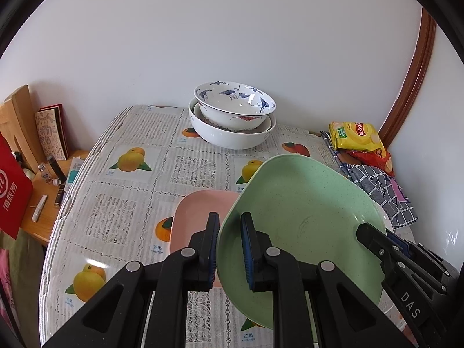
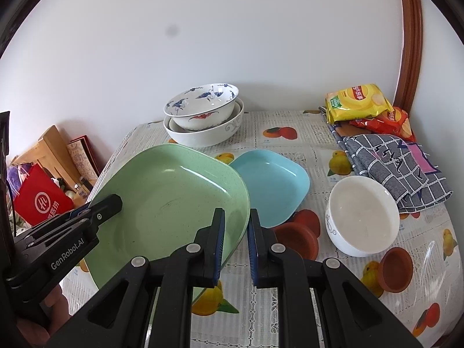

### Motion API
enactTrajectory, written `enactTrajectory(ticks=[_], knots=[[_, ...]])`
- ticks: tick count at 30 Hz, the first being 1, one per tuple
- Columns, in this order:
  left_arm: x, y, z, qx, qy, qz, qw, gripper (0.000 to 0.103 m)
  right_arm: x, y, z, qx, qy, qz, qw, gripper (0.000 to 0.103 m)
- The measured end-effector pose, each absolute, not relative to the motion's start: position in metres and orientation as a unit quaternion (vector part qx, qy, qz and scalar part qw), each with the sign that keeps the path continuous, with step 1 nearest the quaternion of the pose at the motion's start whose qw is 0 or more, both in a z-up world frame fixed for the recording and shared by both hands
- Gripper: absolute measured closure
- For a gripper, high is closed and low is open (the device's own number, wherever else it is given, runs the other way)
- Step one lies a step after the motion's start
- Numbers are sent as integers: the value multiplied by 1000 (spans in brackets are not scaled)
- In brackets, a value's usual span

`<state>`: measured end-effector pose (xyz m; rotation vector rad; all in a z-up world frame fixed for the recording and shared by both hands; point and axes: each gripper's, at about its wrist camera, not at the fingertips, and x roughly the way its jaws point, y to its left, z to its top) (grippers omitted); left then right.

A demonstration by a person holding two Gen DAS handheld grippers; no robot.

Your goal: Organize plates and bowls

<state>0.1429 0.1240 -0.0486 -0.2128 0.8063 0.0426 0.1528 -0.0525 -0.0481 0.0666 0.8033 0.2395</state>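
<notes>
My green plate (image 2: 174, 197) is speckled; beside it sit a plain pink plate (image 1: 200, 206) and a sky-blue plate (image 2: 272, 185). The top bowl (image 1: 235, 101) is white with blue cranes, I think. The tablecloth (image 1: 130, 191) shows yellow and orange fruit on grey print.

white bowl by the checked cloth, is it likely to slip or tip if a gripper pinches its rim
The white bowl looks glazed and shiny, so thin jaws would probably slip on its rim. Its wall seems thick and ceramic, so likely heavy for its size and breakable. It sits upright on the table and narrows toward its base, so a one-sided pinch may tilt it.
</notes>
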Motion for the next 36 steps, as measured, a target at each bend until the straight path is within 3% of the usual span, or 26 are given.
enactTrajectory(ticks=[36], knots=[[139,135,-55,-115,395,34,911,88,153,-39,-57,20,396,121,910,88]])
